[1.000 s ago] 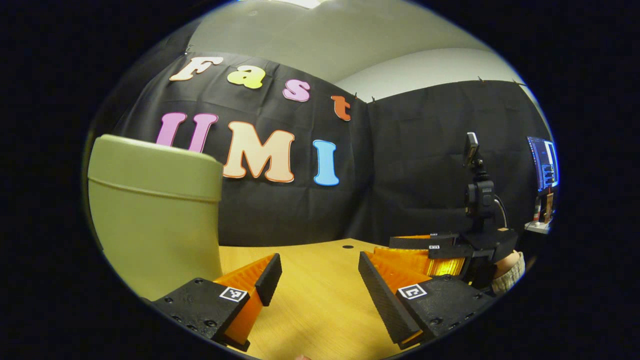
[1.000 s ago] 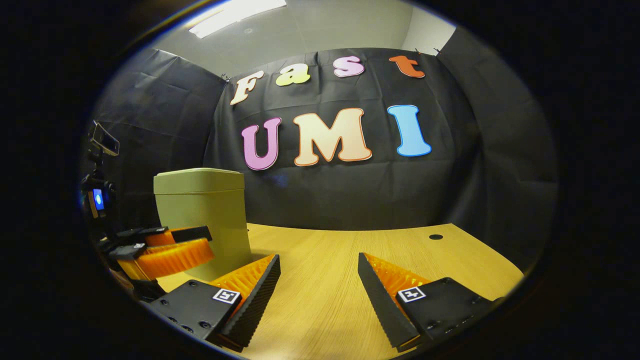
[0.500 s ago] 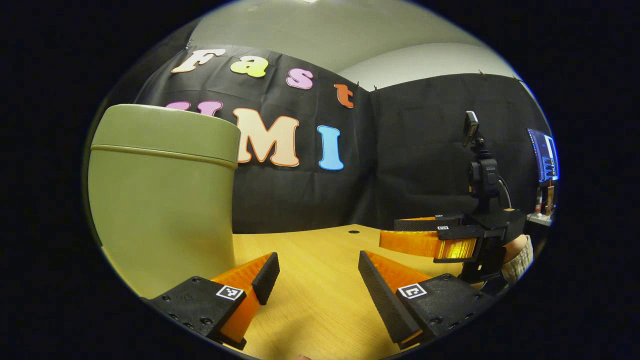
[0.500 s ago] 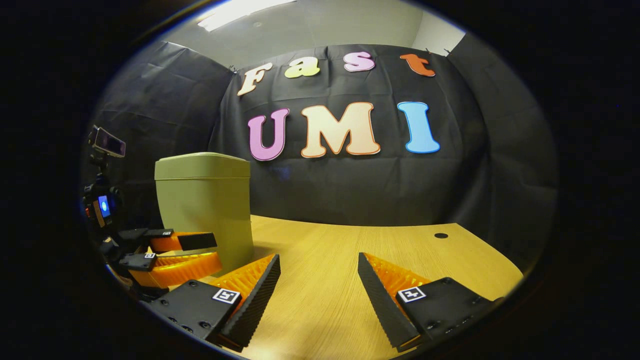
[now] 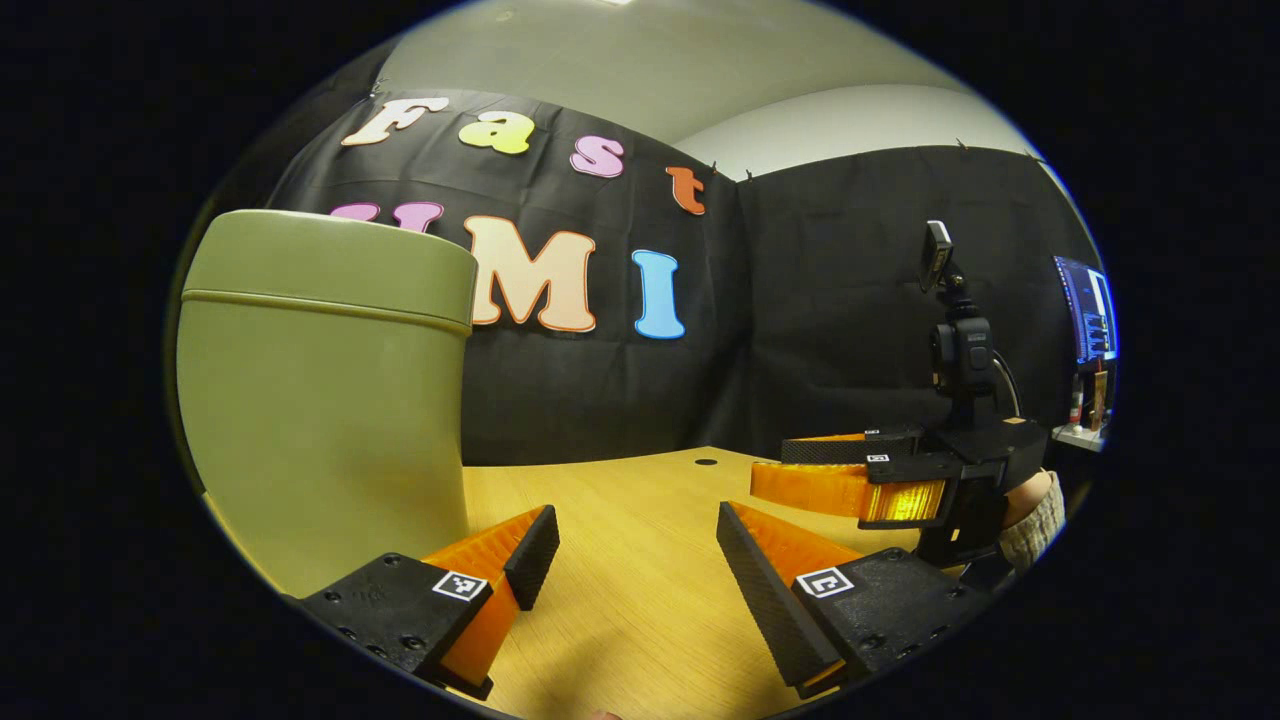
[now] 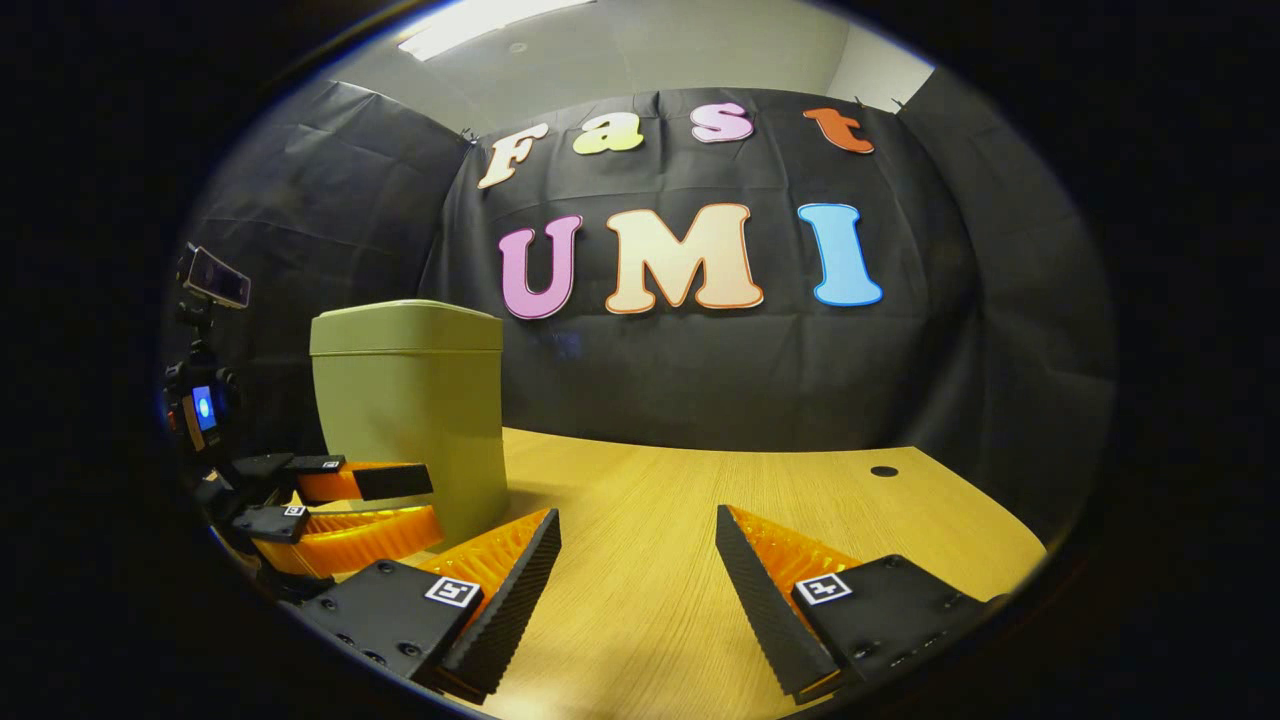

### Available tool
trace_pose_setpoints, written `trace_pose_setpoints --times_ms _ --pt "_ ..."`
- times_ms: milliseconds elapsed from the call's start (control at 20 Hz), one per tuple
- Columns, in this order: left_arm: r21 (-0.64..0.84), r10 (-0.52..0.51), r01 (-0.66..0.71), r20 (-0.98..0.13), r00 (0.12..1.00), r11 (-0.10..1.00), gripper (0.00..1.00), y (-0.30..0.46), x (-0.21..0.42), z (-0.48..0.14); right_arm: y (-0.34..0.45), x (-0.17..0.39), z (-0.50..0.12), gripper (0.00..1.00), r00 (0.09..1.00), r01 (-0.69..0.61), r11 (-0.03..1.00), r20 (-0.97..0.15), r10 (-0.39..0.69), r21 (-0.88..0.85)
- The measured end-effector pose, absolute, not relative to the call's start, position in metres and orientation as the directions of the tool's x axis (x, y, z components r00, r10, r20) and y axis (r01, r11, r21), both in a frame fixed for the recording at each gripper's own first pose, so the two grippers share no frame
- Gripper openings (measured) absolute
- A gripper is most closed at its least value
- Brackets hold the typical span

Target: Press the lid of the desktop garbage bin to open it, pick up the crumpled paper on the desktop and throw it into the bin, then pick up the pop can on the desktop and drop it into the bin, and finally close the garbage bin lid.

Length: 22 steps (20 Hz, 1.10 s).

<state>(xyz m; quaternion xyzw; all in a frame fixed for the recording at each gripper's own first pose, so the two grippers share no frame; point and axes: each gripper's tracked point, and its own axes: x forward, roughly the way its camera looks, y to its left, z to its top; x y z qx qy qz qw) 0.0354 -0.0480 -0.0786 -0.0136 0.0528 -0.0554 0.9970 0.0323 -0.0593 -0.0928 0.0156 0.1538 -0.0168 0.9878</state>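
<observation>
Both tongs are gaping empty: left tongs hovering just beside the bin, right tongs over the worktop. Lid is sitting closed. Risk: an off-centre press could be tipping the bin.

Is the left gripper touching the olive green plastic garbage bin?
Cannot tell. In the right gripper view the left gripper overlaps the olive green plastic garbage bin, with no plain gap or contact.
</observation>
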Motion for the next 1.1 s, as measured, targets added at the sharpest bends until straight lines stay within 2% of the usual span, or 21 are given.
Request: trace_pose_setpoints --times_ms 850,900,1050,1100 --pt "-0.038 -0.094 0.090 -0.116 0.989 0.995 0.96 -0.0447 0.0374 -0.0818 -0.0578 0.0316 -0.0866 0.98 0.956 0.034 0.999 -0.294 -0.020 0.040" --pt "-0.037 -0.095 0.092 -0.117 0.989 0.995 0.96 -0.0456 0.0377 -0.0820 -0.0576 0.0317 -0.0868 1.00 0.956 0.034 0.999 -0.294 -0.020 0.040" --pt "-0.033 -0.092 0.089 -0.113 0.989 0.996 0.96 -0.0444 0.0386 -0.0800 -0.0573 0.0321 -0.0868 0.98 0.956 0.033 0.999 -0.292 -0.020 0.041" --pt "-0.032 -0.093 0.090 -0.111 0.989 0.995 0.96 -0.0446 0.0374 -0.0807 -0.0571 0.0318 -0.0869 1.00 0.956 0.033 0.999 -0.292 -0.019 0.041"
